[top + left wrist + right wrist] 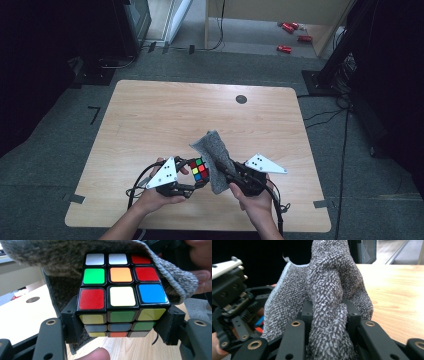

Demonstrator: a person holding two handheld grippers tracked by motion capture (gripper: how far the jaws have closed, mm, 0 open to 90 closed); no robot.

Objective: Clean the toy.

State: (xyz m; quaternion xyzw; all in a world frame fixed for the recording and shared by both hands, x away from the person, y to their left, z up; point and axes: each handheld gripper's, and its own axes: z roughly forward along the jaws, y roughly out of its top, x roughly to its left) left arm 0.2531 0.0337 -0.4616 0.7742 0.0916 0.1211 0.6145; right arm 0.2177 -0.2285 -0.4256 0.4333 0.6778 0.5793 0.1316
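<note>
A scrambled colour cube [199, 169] [122, 295] is held just above the table near its front edge, with my left gripper [192, 176] [122, 327] shut on its two sides. A grey knitted cloth [216, 159] [62, 257] [329, 302] drapes over the cube's far and right side. My right gripper [225, 172] [327, 315] is shut on a bunched fold of this cloth and presses it against the cube from the right. In the right gripper view the left gripper and a sliver of the cube [259, 325] show at the left.
The wooden table [165, 120] has a round grommet hole [241, 99] near its far edge. Cables [320, 117] and dark stands lie on the floor to the right, red cans [290, 37] farther back. A thumb [96, 354] rests below the cube.
</note>
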